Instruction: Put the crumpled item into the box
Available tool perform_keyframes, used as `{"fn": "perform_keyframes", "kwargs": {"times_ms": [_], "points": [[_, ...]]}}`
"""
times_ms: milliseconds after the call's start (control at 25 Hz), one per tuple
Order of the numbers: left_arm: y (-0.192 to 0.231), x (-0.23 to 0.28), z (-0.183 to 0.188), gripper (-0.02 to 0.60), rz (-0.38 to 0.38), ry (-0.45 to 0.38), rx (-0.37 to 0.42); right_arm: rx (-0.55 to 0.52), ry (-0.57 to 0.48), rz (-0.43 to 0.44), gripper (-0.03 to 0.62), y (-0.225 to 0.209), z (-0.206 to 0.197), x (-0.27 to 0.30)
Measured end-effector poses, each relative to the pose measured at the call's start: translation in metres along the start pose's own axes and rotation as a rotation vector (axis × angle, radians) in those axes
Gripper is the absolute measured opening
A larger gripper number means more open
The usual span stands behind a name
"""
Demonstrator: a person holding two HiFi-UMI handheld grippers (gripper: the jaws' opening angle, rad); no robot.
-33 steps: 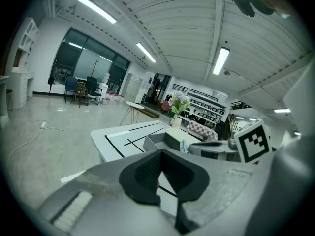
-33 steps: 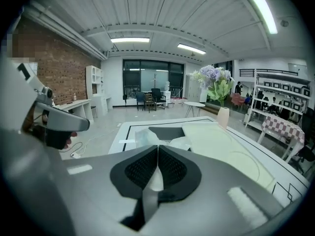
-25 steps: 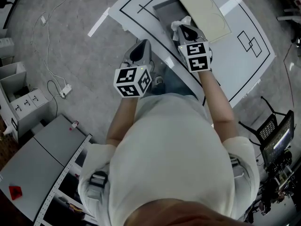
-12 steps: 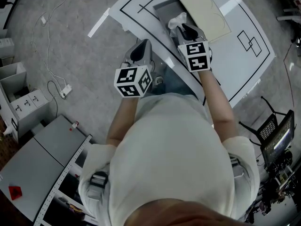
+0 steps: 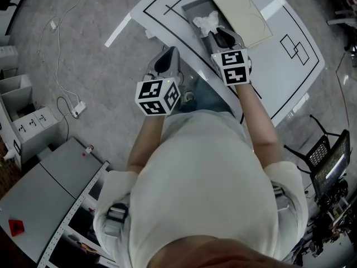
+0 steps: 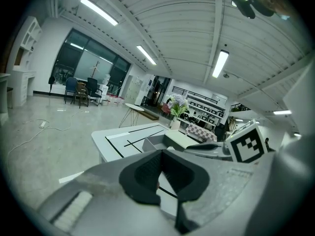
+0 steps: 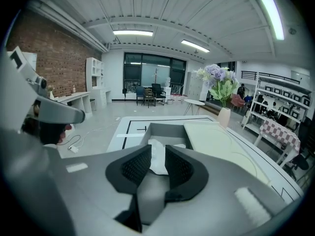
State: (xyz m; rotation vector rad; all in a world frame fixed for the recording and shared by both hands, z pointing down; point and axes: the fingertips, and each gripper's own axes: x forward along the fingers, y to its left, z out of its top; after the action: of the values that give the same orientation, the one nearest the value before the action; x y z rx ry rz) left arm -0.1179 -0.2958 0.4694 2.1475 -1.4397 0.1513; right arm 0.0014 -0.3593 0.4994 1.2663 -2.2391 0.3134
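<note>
A crumpled white paper [image 5: 204, 22] lies in the grey open box [image 5: 189, 8] sunk in the white table [image 5: 290, 71]. My right gripper [image 5: 219, 35] hovers at the box's near side, jaws a little apart, the paper just past its tips. In the right gripper view the paper [image 7: 157, 157] shows through the gap of the right gripper [image 7: 157, 167], inside the box [image 7: 167, 131]. My left gripper [image 5: 165, 57] hangs off the table's near edge, shut and empty. In its own view the left gripper [image 6: 158, 178] points toward the table corner and the box [image 6: 155, 142].
A cream flat board [image 5: 242, 10] lies against the box's far side. A vase of flowers [image 7: 219, 90] stands further back on the table. On the floor are a white strip [image 5: 117, 29], a power strip with its cable [image 5: 77, 107] and grey cabinets [image 5: 44, 188].
The paper has slid away from the right gripper's tips, up and to the left, deeper into the box. Both grippers have stayed where they were.
</note>
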Motion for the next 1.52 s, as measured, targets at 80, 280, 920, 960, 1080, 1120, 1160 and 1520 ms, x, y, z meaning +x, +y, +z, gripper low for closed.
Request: {"fn": "perform_keyframes", "kwargs": {"times_ms": [80, 280, 920, 960, 1080, 1120, 1160, 1520], "points": [[-0.001, -0.003, 0.001, 0.0, 0.0, -0.006, 0.001, 0.0, -0.01, -0.003, 0.087, 0.001, 0.001, -0.005], [-0.005, -0.011, 0.0, 0.0, -0.005, -0.014, 0.004, 0.011, -0.046, -0.005, 0.087, 0.007, 0.007, -0.02], [-0.032, -0.046, -0.003, 0.0, -0.038, -0.052, 0.038, 0.062, -0.239, -0.021, 0.003, 0.041, 0.026, -0.109], [-0.034, -0.048, -0.003, 0.0, -0.041, -0.056, 0.041, 0.063, -0.248, -0.023, 0.003, 0.043, 0.026, -0.115], [-0.042, -0.057, -0.003, 0.0, -0.052, -0.068, 0.051, 0.071, -0.282, -0.022, 0.003, 0.051, 0.026, -0.131], [-0.044, -0.06, -0.003, 0.0, -0.054, -0.071, 0.052, 0.074, -0.293, -0.019, 0.002, 0.055, 0.026, -0.137], [-0.046, -0.064, -0.004, 0.0, -0.056, -0.073, 0.054, 0.077, -0.305, -0.017, 0.003, 0.058, 0.026, -0.143], [-0.061, -0.087, -0.011, 0.0, -0.072, -0.09, 0.069, 0.104, -0.364, -0.015, 0.002, 0.076, 0.013, -0.182]]}}
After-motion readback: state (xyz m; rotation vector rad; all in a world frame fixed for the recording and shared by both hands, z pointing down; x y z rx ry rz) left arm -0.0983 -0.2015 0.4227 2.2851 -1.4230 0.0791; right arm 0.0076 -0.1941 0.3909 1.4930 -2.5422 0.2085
